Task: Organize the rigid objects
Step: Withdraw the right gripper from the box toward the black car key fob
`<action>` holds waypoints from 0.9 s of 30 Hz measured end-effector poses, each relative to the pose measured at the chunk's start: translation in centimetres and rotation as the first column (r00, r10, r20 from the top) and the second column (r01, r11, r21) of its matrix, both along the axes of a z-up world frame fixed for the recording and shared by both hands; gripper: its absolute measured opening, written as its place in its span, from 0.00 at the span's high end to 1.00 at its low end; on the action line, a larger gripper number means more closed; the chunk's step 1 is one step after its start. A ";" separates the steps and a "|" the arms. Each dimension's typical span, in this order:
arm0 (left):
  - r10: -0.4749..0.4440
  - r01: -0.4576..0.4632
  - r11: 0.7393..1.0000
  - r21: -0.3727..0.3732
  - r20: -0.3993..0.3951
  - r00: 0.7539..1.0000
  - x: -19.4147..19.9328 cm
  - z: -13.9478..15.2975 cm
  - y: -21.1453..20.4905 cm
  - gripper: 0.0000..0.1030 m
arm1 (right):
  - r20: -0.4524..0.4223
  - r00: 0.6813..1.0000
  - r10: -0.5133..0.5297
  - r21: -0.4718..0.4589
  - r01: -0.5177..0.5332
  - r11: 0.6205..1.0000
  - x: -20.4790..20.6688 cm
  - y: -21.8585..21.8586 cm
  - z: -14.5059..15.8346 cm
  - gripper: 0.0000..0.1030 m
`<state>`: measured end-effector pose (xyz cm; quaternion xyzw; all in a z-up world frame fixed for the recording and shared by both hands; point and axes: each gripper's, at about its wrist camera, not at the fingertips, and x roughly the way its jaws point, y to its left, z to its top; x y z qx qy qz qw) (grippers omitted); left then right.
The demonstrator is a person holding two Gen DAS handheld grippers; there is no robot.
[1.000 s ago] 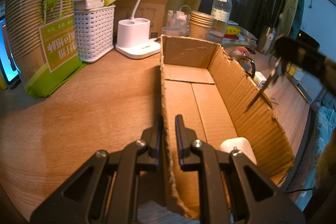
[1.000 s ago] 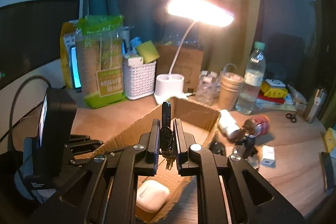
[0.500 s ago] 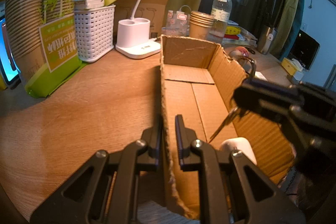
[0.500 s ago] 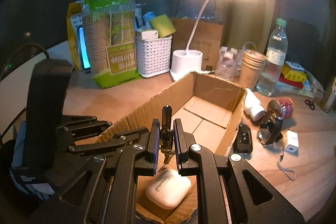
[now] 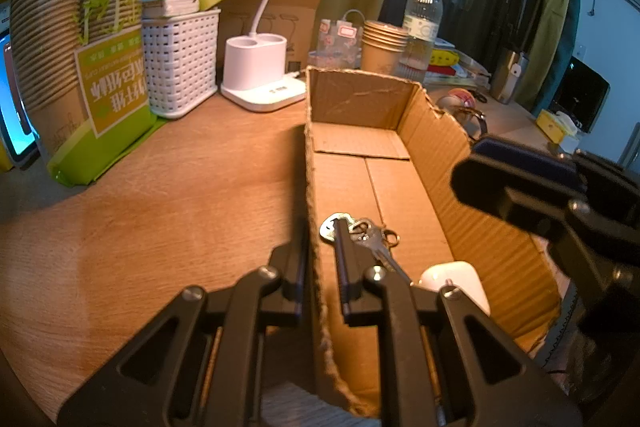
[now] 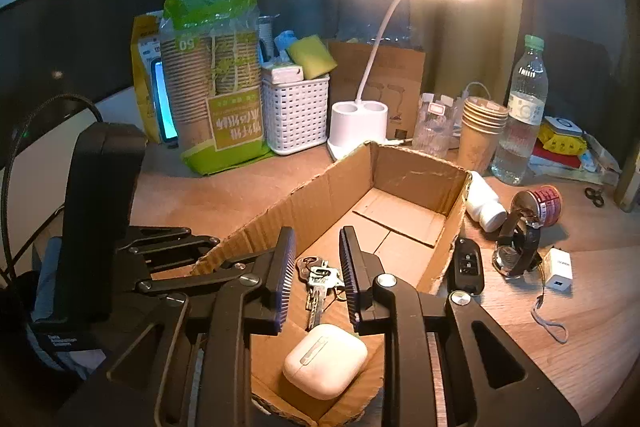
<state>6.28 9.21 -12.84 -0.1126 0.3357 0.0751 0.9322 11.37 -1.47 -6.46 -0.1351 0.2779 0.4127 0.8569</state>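
Keys [image 6: 318,277] on cardboard box [image 6: 416,171] floor

Cardboard box [image 6: 416,171] on tabletop [image 6: 568,331], centre. In box, near end: earbuds case [image 6: 325,361]; bunch of keys [image 6: 320,277] just beyond it on the box floor. Right of box, on tabletop: car key fob [image 6: 466,265] beside the wall, wristwatch [image 6: 516,247], charger plug [image 6: 559,269], tape roll [image 6: 540,203], pill bottle [image 6: 486,205]. Behind box: desk lamp base [image 6: 358,125], paper cup stack [image 6: 480,131], water bottle [image 6: 520,115]. Left rear: lattice basket [image 6: 296,119], packaged cup sleeve [image 6: 216,83]. Left gripper [image 5: 320,267] straddles the box's left wall.
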 end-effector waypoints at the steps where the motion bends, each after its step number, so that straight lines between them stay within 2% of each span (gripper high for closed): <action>1: 0.000 0.000 1.000 0.000 0.000 1.000 0.0 0.0 0.0 0.87 | 0.001 1.000 -0.006 0.004 0.006 1.000 0.1 -0.2 0.1 0.74; 4: 0.000 0.000 1.000 0.000 0.000 1.000 0.0 0.0 0.0 0.87 | 0.002 1.000 -0.028 0.028 0.028 0.999 0.5 -1.0 0.5 0.65; 17: 0.000 0.000 1.000 0.000 0.000 1.000 0.0 0.0 0.0 0.87 | 0.023 0.980 -0.196 0.077 0.194 0.978 2.8 -5.3 1.4 0.50; 27: -0.001 0.001 1.000 0.000 0.000 1.000 0.0 0.0 0.0 0.86 | 0.012 0.955 -0.296 0.045 0.295 0.954 5.3 -7.7 0.0 0.49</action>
